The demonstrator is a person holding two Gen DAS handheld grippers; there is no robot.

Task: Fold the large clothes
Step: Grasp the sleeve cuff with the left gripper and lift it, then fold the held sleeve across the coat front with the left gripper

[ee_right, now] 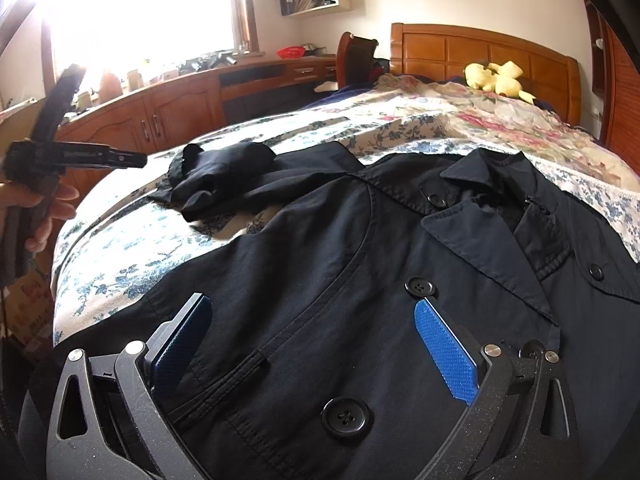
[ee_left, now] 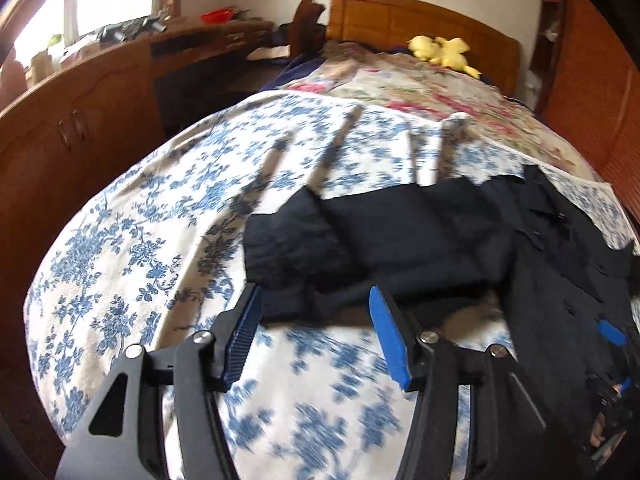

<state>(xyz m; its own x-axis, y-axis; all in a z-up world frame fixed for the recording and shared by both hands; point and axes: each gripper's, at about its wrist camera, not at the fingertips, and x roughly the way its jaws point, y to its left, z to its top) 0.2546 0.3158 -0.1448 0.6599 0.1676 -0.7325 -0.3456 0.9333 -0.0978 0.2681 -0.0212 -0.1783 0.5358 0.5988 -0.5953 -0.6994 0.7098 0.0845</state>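
Note:
A large dark navy double-breasted coat [ee_right: 360,264] lies front up on the bed, collar toward the headboard. Its sleeve [ee_right: 224,176] stretches out to the left, bunched at the cuff. In the left wrist view the sleeve [ee_left: 360,232] lies just beyond my left gripper [ee_left: 316,320], which is open and empty above the bedspread. My right gripper [ee_right: 316,328] is open and empty, low over the coat's buttoned front. The left gripper also shows in the right wrist view [ee_right: 60,152], held up at the left.
The bed has a blue floral bedspread [ee_left: 160,240] and a pink floral quilt [ee_right: 500,120] farther back. A yellow plush toy [ee_right: 496,76] lies by the wooden headboard [ee_right: 480,48]. Wooden cabinets [ee_right: 160,116] run along the left, a wardrobe [ee_left: 592,92] on the right.

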